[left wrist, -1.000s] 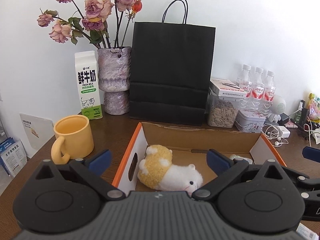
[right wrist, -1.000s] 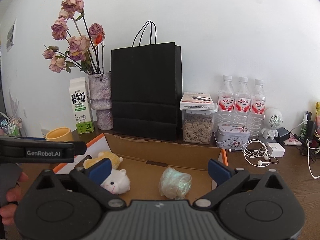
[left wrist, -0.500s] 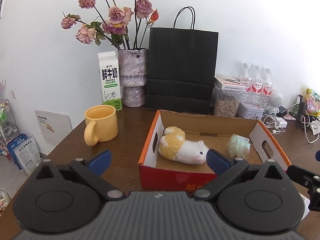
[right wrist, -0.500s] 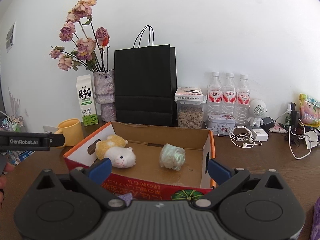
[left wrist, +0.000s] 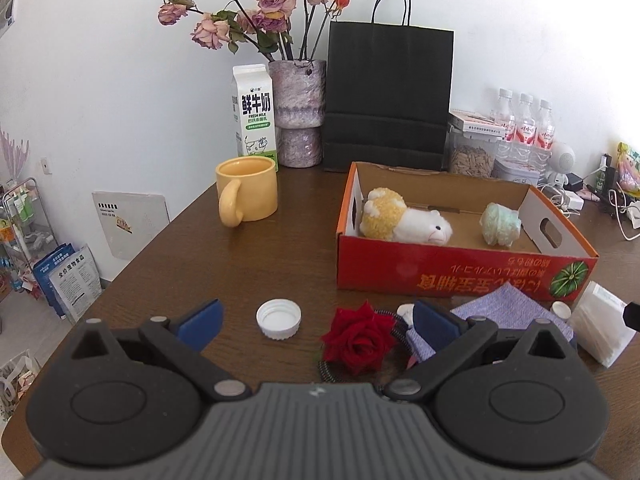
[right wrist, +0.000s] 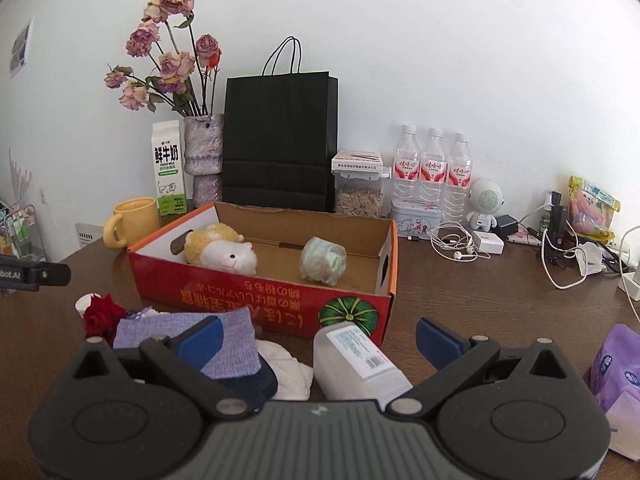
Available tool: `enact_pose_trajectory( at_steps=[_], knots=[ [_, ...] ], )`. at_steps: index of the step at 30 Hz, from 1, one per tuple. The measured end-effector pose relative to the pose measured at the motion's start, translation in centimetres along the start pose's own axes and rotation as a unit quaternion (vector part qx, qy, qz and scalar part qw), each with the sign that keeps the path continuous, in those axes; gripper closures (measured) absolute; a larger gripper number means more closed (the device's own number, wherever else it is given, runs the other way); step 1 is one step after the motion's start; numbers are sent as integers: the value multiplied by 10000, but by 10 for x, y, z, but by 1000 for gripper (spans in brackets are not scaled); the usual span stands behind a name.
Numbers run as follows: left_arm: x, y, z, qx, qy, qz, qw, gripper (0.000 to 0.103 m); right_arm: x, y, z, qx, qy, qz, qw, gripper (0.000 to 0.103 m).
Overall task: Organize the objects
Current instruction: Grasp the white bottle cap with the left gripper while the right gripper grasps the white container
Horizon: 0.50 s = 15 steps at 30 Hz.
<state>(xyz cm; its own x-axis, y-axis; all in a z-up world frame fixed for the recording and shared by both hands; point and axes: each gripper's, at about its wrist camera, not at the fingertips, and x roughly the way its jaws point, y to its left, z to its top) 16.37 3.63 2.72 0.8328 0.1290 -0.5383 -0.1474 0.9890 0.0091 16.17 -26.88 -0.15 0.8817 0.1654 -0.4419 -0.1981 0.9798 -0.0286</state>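
sitting on the brown tabletop [left wrist: 280, 248] was a red cardboard box [left wrist: 460, 272] with its top open. inside it lay a plush sheep [left wrist: 404, 220] on the left side and a crumpled pale green bundle [left wrist: 500, 224] on the right side, well apart from each other.

the left hand-held gripper [left wrist: 316, 320] hung low over the near edge with its blue fingers [left wrist: 200, 318] spread wide and nothing between them. just past it lay a white bottle cap [left wrist: 279, 318] and a red rose [left wrist: 358, 340], near each other but not touching. beside the rose lay a purple cloth [left wrist: 508, 308], and a stack of white tissues [left wrist: 600, 328] sat to the right of it.

the right hand-held gripper [right wrist: 316, 336] was spread wide too and held nothing. a white plastic bottle [right wrist: 356, 356] lay on its side in front of the box, right between those fingers. a purple tissue pack [right wrist: 616, 364] sat at the far right.

a yellow mug [left wrist: 248, 190] stood left of the box. behind it were a milk carton [left wrist: 255, 112], a vase of dried roses [left wrist: 298, 112] and a black paper bag [left wrist: 388, 100].
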Motion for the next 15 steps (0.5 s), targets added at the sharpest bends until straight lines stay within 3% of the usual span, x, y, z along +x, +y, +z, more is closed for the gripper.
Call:
enact_pose_trajectory(
  at_steps=[15],
  knots=[
    [-3,34,-28,-116,240,68,9996,0,6,-12,-30,-179,178,-295,9992,0]
  ],
)
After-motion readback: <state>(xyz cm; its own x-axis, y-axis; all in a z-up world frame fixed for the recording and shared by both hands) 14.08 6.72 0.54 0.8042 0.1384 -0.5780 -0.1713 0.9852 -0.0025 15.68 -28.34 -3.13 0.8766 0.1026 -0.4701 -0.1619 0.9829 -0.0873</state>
